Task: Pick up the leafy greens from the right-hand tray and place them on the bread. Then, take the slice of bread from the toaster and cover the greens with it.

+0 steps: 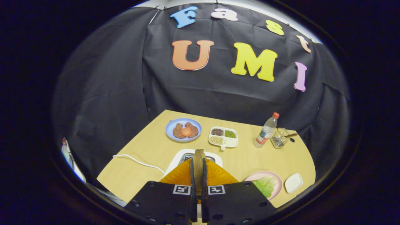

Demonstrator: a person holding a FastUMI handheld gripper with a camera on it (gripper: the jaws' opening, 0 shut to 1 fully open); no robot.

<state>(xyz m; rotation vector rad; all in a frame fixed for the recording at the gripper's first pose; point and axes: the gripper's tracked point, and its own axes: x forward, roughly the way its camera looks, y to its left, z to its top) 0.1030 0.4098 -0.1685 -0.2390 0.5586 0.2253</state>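
Observation:
My gripper (198,162) is shut on a brown slice of bread (199,155), held upright and edge-on between both fingers (192,175). The slice stands just above the slot of the white toaster (179,158), which sits right ahead of the fingers. To the right of the fingers a pink plate (277,178) carries the leafy greens (264,185), spread flat. I cannot tell what lies under the greens.
A small white tray (293,182) lies right of the pink plate. Farther back stand a blue plate with meat (183,129), a divided white dish of grains (223,137), a water bottle (266,130) and a glass with a utensil (280,137). A white cable (137,161) runs left from the toaster.

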